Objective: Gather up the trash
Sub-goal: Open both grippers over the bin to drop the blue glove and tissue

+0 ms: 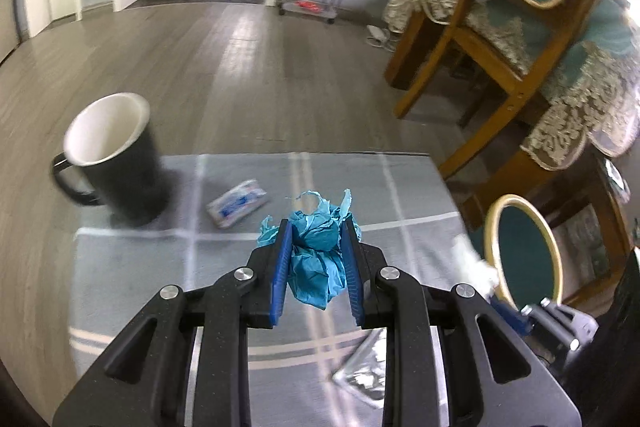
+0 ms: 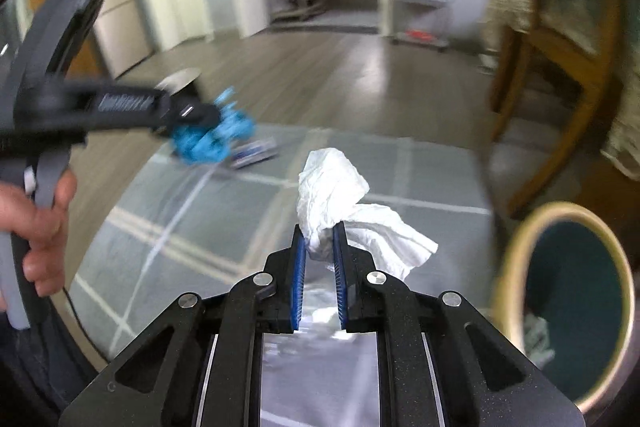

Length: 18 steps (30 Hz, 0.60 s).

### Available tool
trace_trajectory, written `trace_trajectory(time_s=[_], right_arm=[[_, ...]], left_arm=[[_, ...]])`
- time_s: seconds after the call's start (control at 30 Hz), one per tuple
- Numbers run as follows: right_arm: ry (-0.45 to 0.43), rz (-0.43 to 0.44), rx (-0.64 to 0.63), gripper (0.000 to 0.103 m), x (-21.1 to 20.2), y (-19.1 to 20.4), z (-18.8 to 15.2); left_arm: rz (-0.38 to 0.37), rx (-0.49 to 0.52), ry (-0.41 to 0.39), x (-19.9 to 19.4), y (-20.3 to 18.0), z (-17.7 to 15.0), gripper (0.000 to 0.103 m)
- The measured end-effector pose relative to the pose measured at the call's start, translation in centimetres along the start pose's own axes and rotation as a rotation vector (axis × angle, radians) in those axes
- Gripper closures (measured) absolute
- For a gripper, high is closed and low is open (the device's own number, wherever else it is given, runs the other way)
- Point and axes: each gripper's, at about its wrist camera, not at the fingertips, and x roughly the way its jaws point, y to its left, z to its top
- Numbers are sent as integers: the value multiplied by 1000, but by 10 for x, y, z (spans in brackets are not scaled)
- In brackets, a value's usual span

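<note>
i'm working over the grey checked tablecloth (image 1: 140,267), with the round green bin (image 2: 576,303) sitting just off its right edge. the black mug (image 1: 116,159) is standing at the far left. my left gripper (image 1: 318,231) is clamping the crumpled blue paper (image 1: 316,259) above the cloth. my right gripper (image 2: 320,233) is pinching the white tissue wad (image 2: 340,187). a small wrapper (image 1: 238,203) is lying near the mug.
</note>
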Motion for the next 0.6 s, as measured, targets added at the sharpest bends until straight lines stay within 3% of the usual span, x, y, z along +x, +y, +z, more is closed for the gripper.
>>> trace_trajectory(time_s=[0.27, 0.6], right_arm=[[-85, -150, 214, 88, -44, -86, -10], [-77, -270, 330, 88, -76, -160, -49]], left_arm=[[-113, 89, 12, 17, -73, 5, 79], [-219, 186, 47, 37, -151, -3, 79]])
